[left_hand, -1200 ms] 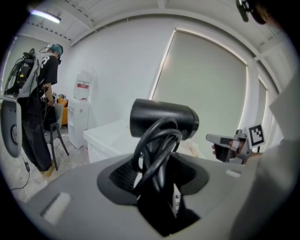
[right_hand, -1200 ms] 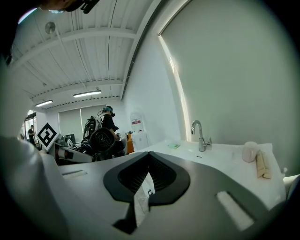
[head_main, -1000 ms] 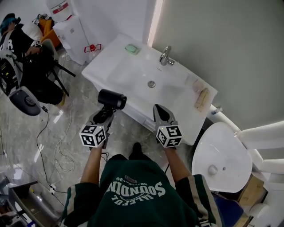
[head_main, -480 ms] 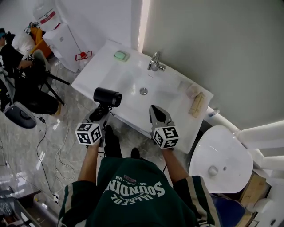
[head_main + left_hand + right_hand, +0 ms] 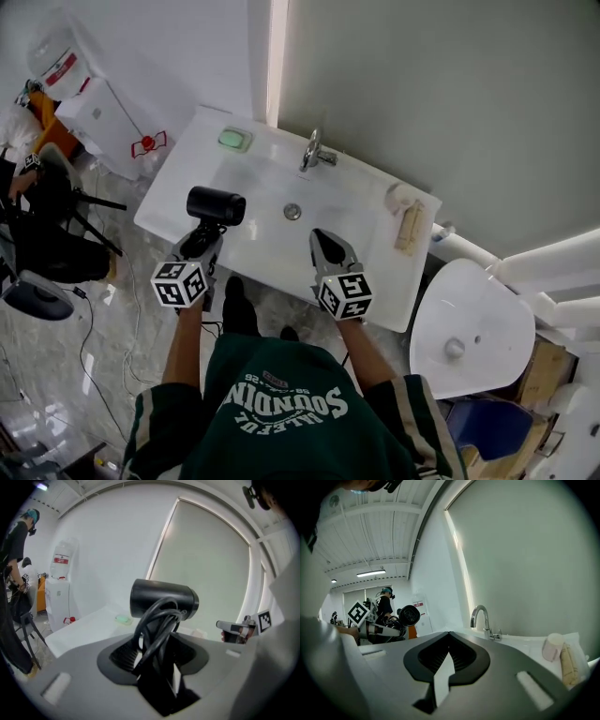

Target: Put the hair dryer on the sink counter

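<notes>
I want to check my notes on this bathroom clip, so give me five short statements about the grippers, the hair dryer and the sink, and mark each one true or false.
1. The left gripper is shut on the hair dryer. True.
2. The right gripper holds a towel. False: its jaws are together with nothing between them.
3. A green soap lies on the sink counter, left of the faucet. True.
4. The hair dryer lies inside the basin. False: it is held upright in the left gripper, over the counter's left side.
5. The dryer's cord hangs loose to the floor. False: it is looped around the handle.
</notes>
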The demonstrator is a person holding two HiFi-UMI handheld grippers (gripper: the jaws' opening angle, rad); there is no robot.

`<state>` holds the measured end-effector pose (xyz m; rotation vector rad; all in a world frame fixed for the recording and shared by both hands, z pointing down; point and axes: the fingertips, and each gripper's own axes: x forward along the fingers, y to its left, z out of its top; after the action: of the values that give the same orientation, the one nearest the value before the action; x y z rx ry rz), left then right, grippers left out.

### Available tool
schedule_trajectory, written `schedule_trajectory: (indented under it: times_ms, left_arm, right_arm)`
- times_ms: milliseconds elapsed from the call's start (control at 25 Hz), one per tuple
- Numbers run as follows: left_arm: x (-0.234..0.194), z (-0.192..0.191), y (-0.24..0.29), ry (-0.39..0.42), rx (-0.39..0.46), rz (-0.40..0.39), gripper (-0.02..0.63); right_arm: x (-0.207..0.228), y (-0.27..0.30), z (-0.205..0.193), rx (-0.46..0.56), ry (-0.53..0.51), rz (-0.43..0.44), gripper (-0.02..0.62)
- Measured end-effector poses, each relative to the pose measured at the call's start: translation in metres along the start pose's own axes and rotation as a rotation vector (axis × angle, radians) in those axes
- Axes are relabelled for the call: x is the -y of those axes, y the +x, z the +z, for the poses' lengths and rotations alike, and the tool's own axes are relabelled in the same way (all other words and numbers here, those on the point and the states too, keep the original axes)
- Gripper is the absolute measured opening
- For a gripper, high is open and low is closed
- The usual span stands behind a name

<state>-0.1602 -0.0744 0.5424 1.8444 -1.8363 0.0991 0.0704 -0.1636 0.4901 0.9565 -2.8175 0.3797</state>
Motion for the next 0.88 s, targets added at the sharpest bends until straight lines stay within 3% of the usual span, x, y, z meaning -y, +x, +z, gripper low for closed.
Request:
schedule_trajectory:
  times_ms: [480,880]
  left_arm:
    - [-0.089,0.053,0.063,0.075,-0.100,-0.120,0.239]
    - [-0.139,0.071,0.100,0.095,-0.156,-0.180,0.239]
  right_arm:
    - [-0.027,0.097,0.016,-0.015,0.036,-0.143,0.002]
    - [-0.038,0.143,0.010,-0.040,0.058,-0.220,0.002]
